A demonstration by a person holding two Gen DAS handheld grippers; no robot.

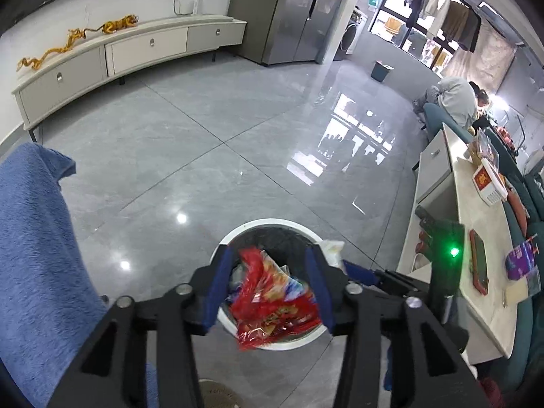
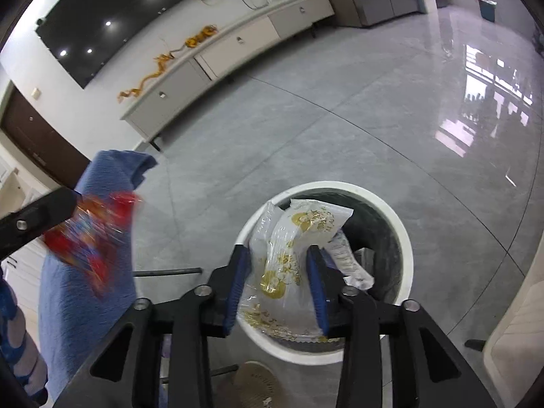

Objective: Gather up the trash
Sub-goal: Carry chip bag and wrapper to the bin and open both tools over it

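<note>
A round white trash bin (image 1: 238, 229) with a dark liner stands on the grey floor; it also shows in the right wrist view (image 2: 404, 234). My left gripper (image 1: 268, 258) holds a crumpled red snack wrapper (image 1: 272, 299) between its blue pads, above the bin. From the right wrist view the same wrapper (image 2: 91, 234) hangs blurred at the left. My right gripper (image 2: 277, 255) is shut on a white bag with gold print (image 2: 292, 248), over the bin's near side. Other paper trash (image 2: 346, 258) lies inside the bin.
A blue towel (image 1: 34, 238) hangs at the left, close to both grippers. A white table (image 1: 476, 224) with boxes, a phone and packets runs along the right. A long TV cabinet (image 1: 112, 54) lines the far wall. A person (image 1: 459, 102) sits at the far right.
</note>
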